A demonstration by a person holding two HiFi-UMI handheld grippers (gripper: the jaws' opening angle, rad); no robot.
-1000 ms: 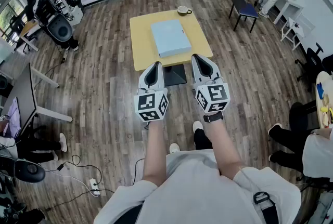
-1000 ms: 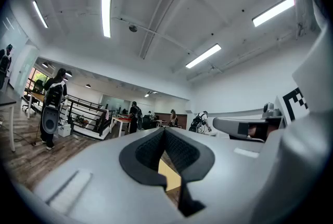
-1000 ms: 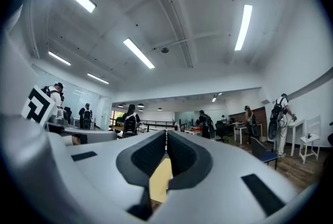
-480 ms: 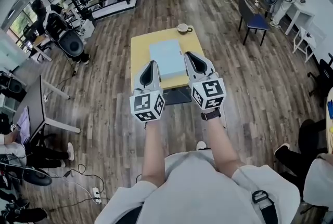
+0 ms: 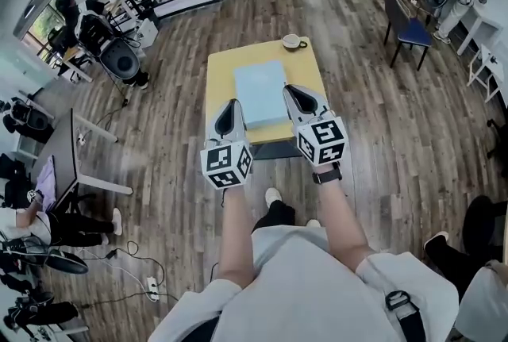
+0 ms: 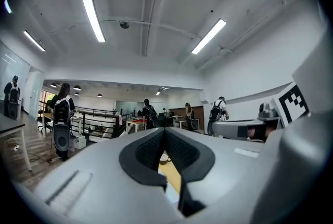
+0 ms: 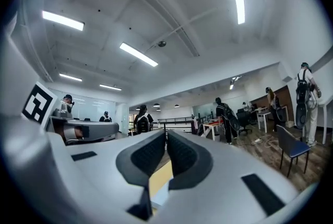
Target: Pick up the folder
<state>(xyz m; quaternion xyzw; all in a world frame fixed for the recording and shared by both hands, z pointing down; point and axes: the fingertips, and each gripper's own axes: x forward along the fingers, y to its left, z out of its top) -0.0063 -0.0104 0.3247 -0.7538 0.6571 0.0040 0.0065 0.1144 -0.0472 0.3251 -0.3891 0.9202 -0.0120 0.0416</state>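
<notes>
- The light-blue folder [image 5: 260,92] lies flat in the middle of the yellow table [image 5: 221,71].
- The left gripper [image 5: 230,106] and the right gripper [image 5: 292,91] are at the table's near edge, jaws pressed together and empty.
- To do this well, I think one gripper should first spread its jaws, then come in low at the folder's near edge.

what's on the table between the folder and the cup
Nothing. In the head view, the stretch of yellow table between the light blue folder and the cup is bare.
</notes>
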